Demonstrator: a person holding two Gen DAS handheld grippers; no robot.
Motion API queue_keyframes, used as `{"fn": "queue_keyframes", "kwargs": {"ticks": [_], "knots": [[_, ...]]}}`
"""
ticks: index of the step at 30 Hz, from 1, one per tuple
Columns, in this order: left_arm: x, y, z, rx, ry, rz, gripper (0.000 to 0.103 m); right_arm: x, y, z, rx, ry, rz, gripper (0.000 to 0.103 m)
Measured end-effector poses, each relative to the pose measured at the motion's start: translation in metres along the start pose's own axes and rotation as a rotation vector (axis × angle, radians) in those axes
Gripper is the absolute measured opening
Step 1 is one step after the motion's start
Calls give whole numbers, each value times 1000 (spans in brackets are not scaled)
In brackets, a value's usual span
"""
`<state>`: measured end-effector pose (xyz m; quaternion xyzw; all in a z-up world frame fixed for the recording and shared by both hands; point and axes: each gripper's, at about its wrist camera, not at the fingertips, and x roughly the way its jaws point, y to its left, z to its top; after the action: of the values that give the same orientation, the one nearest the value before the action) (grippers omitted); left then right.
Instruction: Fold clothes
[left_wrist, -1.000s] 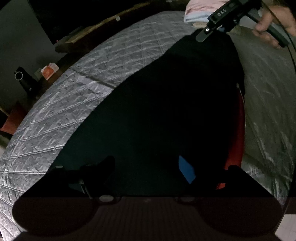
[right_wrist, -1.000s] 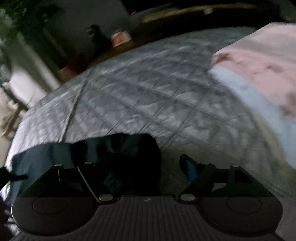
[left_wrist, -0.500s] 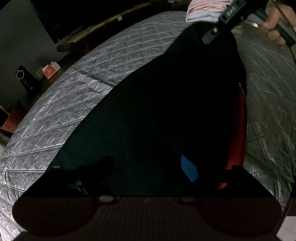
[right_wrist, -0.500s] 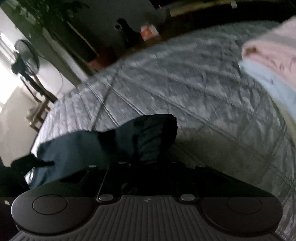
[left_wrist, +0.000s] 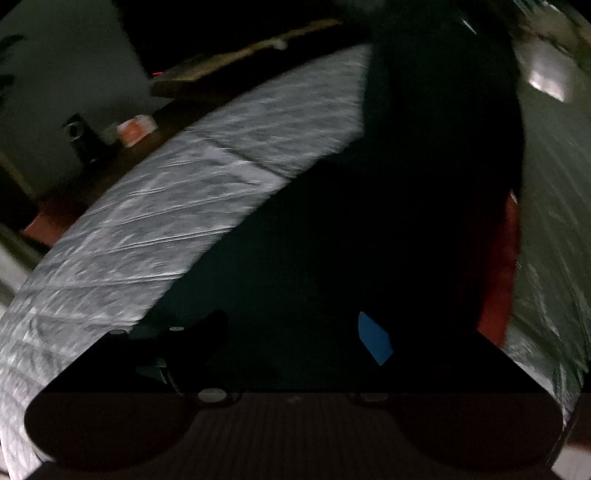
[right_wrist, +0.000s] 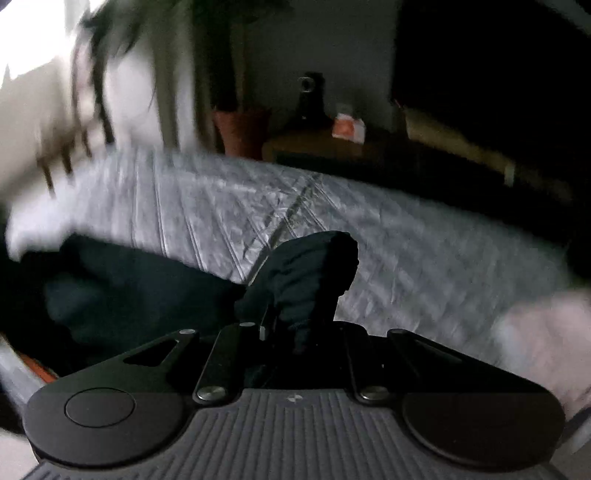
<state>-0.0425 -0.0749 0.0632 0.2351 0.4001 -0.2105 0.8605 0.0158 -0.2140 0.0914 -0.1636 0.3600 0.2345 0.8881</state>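
Where pinched by the right tool (right_wrist: 301, 334), bunched dark garment (right_wrist: 306, 273).

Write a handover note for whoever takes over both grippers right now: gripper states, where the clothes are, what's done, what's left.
Right gripper: shut on a bunched end of the dark navy garment, lifted above the grey quilted bed cover.
Left gripper: open, low over the garment's near end, holding nothing.
Folded pink and pale cloth pile lies at the right.
Done: one end gripped.
Left: complete the fold.
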Motion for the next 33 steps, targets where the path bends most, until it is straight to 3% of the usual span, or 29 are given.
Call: {"fn": "queue_keyframes", "kwargs": {"ticks": [5, 8, 11, 14, 18, 20, 22, 24, 26, 29, 33], "knots": [[-15, 31, -4, -107, -27, 78, 75, 25, 105, 3, -234, 43, 4, 20], [-21, 47, -5, -157, -36, 118, 75, 54, 148, 4, -254, 62, 40, 20], [-28, 65, -9, -212, -49, 147, 75, 78, 185, 3, -306, 63, 20, 20], [-32, 77, -12, -250, -57, 158, 76, 91, 202, -4, -281, 56, -2, 21], [-37, 74, -15, -224, -53, 143, 76, 105, 217, -16, -191, 105, 146, 30], [-37, 72, -18, -207, -53, 141, 76, 102, 219, -16, -167, 107, 181, 39], [-38, 75, -21, -207, -49, 151, 76, 94, 214, -11, -126, 104, 230, 37], [-40, 81, -24, -224, -44, 169, 77, 84, 193, -9, -40, 72, 219, 42], [-42, 89, -28, -257, -43, 191, 77, 74, 168, -7, 58, 31, 188, 55], [-48, 101, -32, -307, -46, 222, 77, 59, 131, -4, 204, -30, 142, 58], [-53, 114, -35, -356, -52, 256, 77, 70, 147, -9, 1, 62, 108, 58]]}}
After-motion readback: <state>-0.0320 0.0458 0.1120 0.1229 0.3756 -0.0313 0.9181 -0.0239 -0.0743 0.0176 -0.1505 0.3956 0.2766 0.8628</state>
